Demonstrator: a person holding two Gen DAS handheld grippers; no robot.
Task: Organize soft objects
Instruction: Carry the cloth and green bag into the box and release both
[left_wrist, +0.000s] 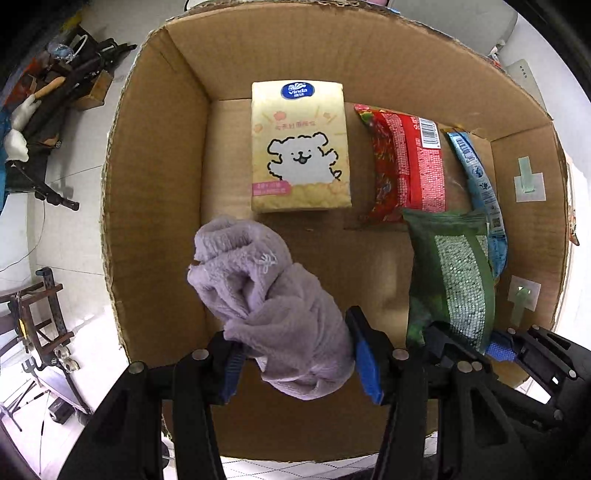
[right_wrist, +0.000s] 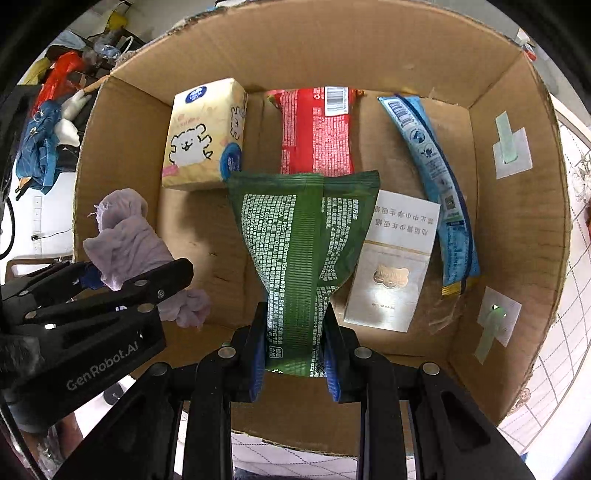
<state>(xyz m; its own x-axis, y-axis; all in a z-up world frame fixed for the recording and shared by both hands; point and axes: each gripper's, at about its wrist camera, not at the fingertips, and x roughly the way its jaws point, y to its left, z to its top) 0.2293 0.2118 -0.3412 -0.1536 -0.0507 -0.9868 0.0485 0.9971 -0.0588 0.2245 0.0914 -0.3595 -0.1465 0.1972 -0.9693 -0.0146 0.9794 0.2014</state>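
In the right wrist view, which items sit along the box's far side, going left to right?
Yellow tissue pack → red packet → blue packet, all lying in the cardboard box.

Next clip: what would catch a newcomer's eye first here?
Both grippers hang over an open cardboard box. The left gripper clamps a bunched lilac cloth at the box's left side; the right gripper pinches a green packet mid-box. Beyond them lies a yellow tissue pack with a cartoon dog.
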